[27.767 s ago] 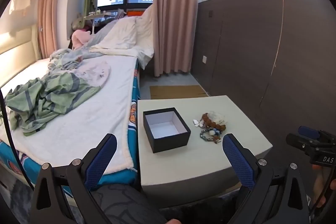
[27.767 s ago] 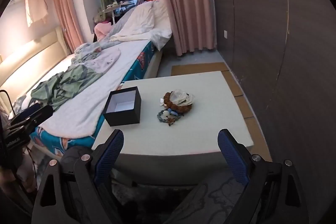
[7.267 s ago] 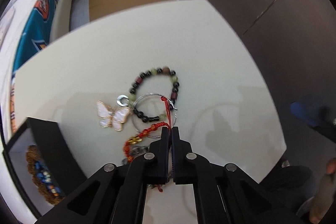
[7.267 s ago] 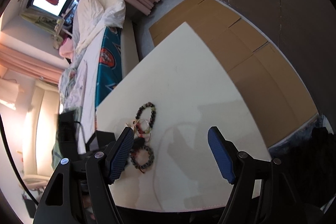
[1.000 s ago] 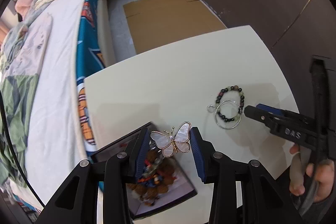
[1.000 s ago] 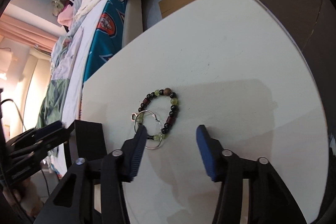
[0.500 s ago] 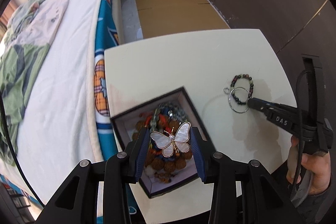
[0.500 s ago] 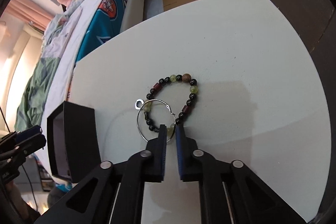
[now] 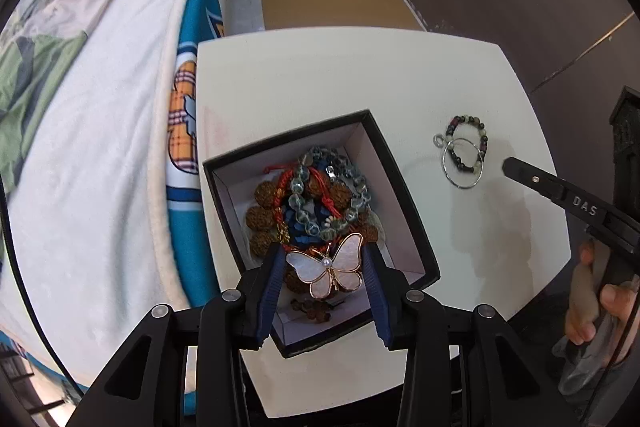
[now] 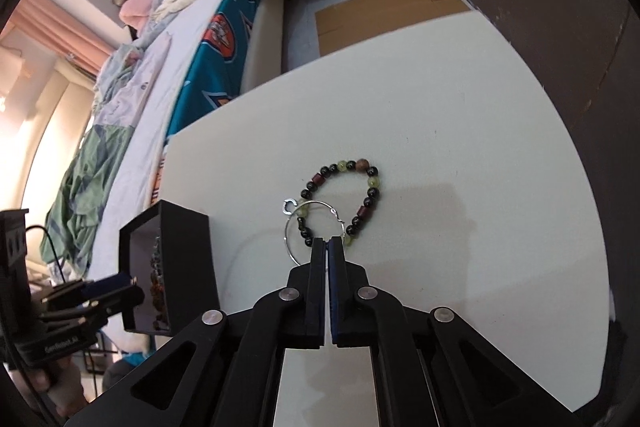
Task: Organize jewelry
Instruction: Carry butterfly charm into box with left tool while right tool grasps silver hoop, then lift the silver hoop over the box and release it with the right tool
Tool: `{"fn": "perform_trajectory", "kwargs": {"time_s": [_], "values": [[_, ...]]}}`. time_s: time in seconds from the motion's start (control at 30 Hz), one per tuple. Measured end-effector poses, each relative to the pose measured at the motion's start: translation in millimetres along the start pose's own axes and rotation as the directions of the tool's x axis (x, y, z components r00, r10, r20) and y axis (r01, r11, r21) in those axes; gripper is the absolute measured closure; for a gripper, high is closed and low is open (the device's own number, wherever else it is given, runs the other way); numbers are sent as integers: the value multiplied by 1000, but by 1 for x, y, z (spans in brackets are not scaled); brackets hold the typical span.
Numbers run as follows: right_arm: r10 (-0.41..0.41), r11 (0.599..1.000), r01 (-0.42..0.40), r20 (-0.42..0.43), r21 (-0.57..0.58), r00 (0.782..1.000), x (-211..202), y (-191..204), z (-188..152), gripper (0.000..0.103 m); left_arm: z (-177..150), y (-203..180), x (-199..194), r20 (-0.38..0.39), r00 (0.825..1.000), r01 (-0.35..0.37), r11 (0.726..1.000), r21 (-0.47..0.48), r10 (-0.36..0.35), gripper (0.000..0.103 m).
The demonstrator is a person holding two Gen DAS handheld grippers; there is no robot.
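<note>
Left wrist view: "DAS" is printed on the right gripper [image 9: 510, 164] arm entering at 3 o'clock; a hand [image 9: 596, 303] holding it is cut off by the rim at 4 o'clock. Left gripper [image 9: 325, 267] points steeply down over the black jewelry box [image 9: 404, 187], jaws partly open and clamped on a butterfly brooch [image 9: 326, 270]. Box is full of tangled bead bracelets [image 9: 312, 199], individual pieces hard to separate. Beaded bracelet [image 9: 468, 143] and silver hoop [image 9: 463, 165] lie overlapping on the white table [image 9: 320, 75] at 2 o'clock.

Right wrist view: a partly legible label on the left gripper's [image 10: 100, 293] body at 8 o'clock, too blurred to read. Right gripper [image 10: 328, 243] tilted down, jaws nearly together and opening, tips at the hoop's [image 10: 314, 231] near edge; whether wire is pinched is hidden. Bracelet [image 10: 344, 195] at 12 o'clock of the tips. Box [image 10: 176, 259] at 9 o'clock, contents mostly hidden.
</note>
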State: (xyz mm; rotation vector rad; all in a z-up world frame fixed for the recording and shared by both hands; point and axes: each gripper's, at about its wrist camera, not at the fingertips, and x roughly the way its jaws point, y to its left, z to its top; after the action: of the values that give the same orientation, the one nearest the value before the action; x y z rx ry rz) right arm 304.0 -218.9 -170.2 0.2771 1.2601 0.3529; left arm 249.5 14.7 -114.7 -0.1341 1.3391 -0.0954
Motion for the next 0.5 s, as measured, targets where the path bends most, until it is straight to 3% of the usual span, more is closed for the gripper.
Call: {"fn": "perform_trajectory", "kwargs": {"time_s": [0.03,0.1,0.3,0.4,0.5], "values": [[-3,1000,3,-9,-1,1000,4,1,1,70,0,1,0,0,1000,-3,1000,-6,3,62],[12,1000,-12,-2,9,1000,8,1,4,52,0,6,-2,4,1000,12,1000,-29,-12,61],[29,998,-29,4,-59,1000,15,15,18,52,0,16,-24,64,997,42,997,-67,-38,41],[4,995,-5,-12,-100,1000,25,22,21,55,0,17,-30,77,996,39,997,-69,-34,41],[-36,991,31,-39,-129,999,37,24,20,67,0,18,-34,87,995,47,996,-75,-40,41]]}}
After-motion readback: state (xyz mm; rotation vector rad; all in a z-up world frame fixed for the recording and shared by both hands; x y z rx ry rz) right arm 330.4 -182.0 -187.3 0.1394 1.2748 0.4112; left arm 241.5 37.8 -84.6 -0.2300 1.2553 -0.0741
